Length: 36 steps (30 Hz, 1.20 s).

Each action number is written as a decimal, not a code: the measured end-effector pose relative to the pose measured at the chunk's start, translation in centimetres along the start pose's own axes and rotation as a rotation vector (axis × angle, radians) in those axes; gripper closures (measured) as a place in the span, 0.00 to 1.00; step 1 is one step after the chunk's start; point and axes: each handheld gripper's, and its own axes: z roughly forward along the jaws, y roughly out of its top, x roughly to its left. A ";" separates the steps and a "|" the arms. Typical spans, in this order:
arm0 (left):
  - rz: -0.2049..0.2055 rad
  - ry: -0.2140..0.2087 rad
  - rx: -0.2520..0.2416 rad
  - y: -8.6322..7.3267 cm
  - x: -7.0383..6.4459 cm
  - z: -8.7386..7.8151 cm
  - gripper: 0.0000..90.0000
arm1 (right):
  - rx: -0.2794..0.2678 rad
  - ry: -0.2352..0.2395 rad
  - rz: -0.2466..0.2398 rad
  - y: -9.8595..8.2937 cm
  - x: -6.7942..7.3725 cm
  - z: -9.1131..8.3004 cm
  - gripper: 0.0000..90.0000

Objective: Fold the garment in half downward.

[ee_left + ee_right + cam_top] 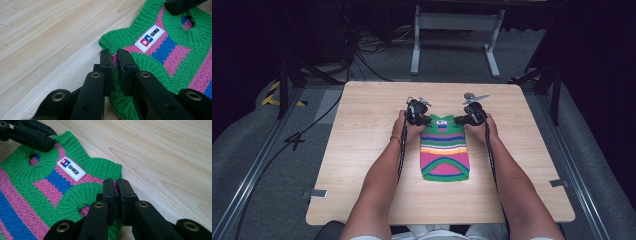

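A small striped knitted sweater (444, 149) is laid flat mid-table, long axis running from the person to its collar at the far end. Left of the collar, its shoulder is clenched by the left gripper (114, 60); right of it, the other shoulder is clenched by the right gripper (116, 187).

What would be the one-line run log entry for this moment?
left claw: shut on sweater | right claw: shut on sweater | sweater: flat on table
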 end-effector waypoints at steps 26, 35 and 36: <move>0.357 -0.002 -0.111 -1.0 -3.8 -8.3 0.92 | -0.274 0.173 -0.272 -0.6 4.6 -8.4 0.95; 0.363 0.047 -0.073 0.8 -3.0 -7.0 0.92 | -0.231 0.138 -0.279 -0.4 4.1 -8.0 0.95; 0.351 0.073 -0.070 1.3 -2.7 -6.8 0.92 | -0.232 0.130 -0.268 0.0 3.7 -7.8 0.95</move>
